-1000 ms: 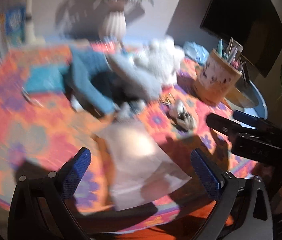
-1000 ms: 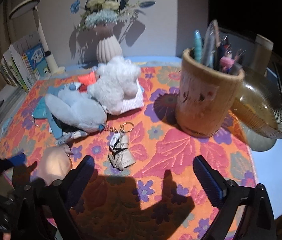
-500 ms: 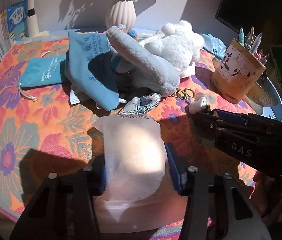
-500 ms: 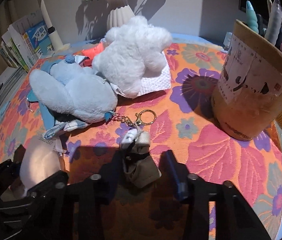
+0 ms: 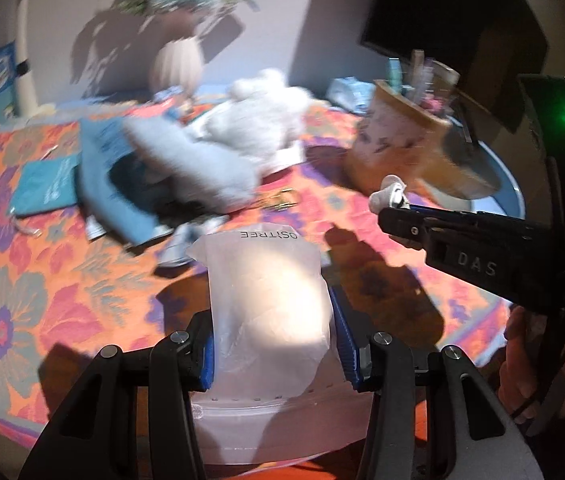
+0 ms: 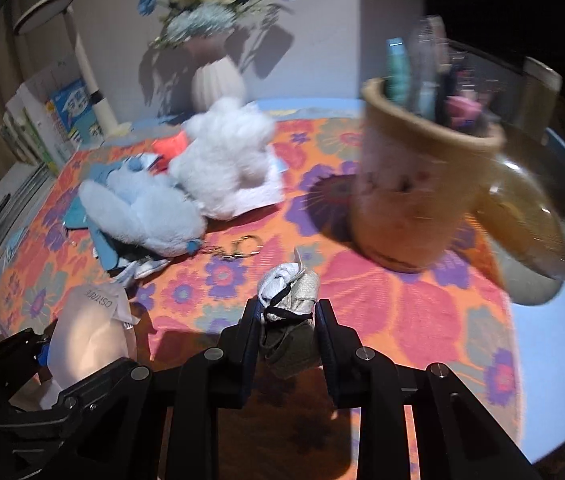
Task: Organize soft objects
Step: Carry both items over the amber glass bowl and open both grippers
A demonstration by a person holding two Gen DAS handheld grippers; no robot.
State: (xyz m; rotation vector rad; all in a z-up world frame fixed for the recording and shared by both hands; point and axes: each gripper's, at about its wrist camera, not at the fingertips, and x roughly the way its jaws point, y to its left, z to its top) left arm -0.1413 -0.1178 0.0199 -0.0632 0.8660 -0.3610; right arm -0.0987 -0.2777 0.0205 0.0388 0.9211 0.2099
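Both grippers are loaded. Left gripper (image 5: 272, 344) has its blue pads (image 5: 344, 350) pressed against the sides of a frosted plastic pouch (image 5: 266, 300) printed "OSTREE"; pouch stands up between the jaws, pale soft contents inside, its lower edge down by the gripper body. Same pouch (image 6: 86, 336) shows at lower left in the right wrist view, sitting in the left gripper. Right gripper (image 6: 288, 320) is clamped on a small beige-and-white plush keychain (image 6: 288, 300) with a black cord across it; plush sticks up out of the jaws, and its white tip (image 5: 388, 196) pokes past the fingertips in the left wrist view. Can't tell whether either item is clear of the floral tablecloth (image 6: 402, 300) or touching it. Remaining soft pile is further back on the cloth: blue-grey plush (image 6: 142, 216) lying against a white fluffy plush (image 6: 222, 160), white one partly on a folded white cloth (image 6: 262, 196), with teal fabric bags (image 5: 46, 188) to the left of the pile. Metal key ring and chain (image 6: 238, 246) lies on the cloth just beside the blue-grey plush. Tan pen cup (image 6: 414, 184) stands to the right, well apart from the pile, blurred. White ribbed vase (image 6: 216, 80) with flowers at the back by the wall.
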